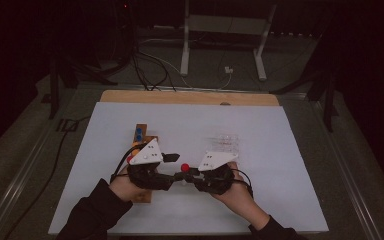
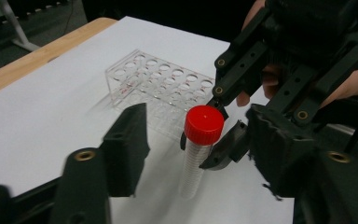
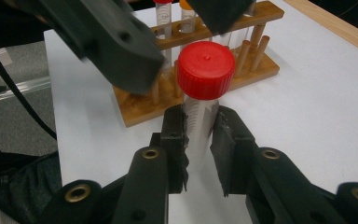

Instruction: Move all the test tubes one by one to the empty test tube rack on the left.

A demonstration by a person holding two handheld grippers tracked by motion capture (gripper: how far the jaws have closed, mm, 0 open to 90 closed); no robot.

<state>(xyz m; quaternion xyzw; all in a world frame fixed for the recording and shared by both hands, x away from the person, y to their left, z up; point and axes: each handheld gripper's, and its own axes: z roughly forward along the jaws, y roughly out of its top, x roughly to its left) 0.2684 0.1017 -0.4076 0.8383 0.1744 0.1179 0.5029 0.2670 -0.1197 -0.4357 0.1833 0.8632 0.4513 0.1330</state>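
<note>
A white sheet covers the table [image 1: 280,200] in a dark room. Near its front edge, the right gripper [image 3: 200,140] clamps a clear plastic tube with a red screw cap [image 3: 204,70] upright, probably so the half-open left gripper [image 2: 191,140], its jaws either side of the tube without touching it, can take the cap. Farther back stand a wooden tube rack [image 3: 223,79] and a clear acrylic rack [image 2: 163,88].

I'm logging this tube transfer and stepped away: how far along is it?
Done: a red-capped tube is out of the wooden rack. In hand: the right tool clamps it upright below the cap, while the left tool brackets it, jaws not touching. Left: the clear rack looks empty, and capped tubes remain in the wooden one.
</note>
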